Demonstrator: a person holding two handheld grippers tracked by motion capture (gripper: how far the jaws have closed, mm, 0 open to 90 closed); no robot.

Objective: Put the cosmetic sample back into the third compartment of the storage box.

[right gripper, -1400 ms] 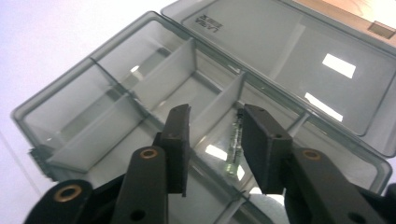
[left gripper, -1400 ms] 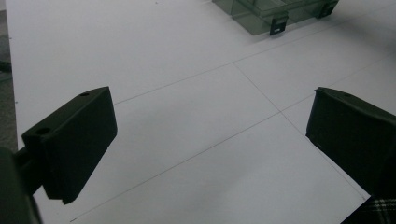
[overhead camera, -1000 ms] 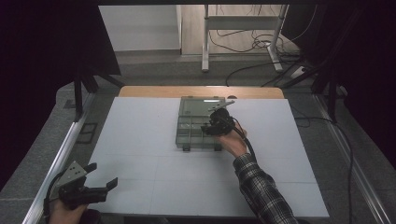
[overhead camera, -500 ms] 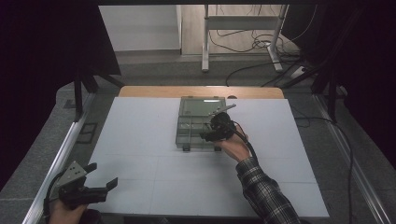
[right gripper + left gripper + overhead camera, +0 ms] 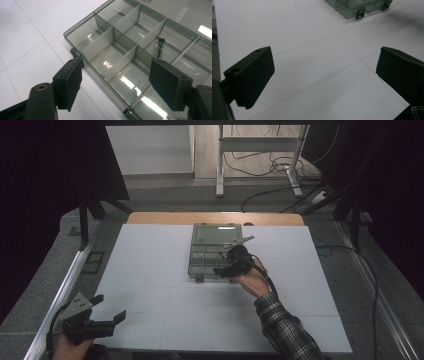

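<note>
one smoky clear compartment box (image 5: 215, 251) lies open mid-counter (image 5: 150, 270), looking light, rigid and slick, so its front wall near the latches seems the best grip. right gripper (image 5: 116, 82) hovers there, jaws wide and empty; left gripper (image 5: 100, 317) idles open at the near corner

My 2 black grippers, left gripper (image 5: 109, 312) and right gripper (image 5: 223, 268), trail cables; a plaid sleeve (image 5: 287, 332) covers my right forearm.

Left gripper (image 5: 107, 312): we hold it low at our near left, jaws spread wide. Right gripper (image 5: 225, 265): our plaid-sleeved arm (image 5: 287, 332) reaches forward, jaws parted, tilted down.
</note>
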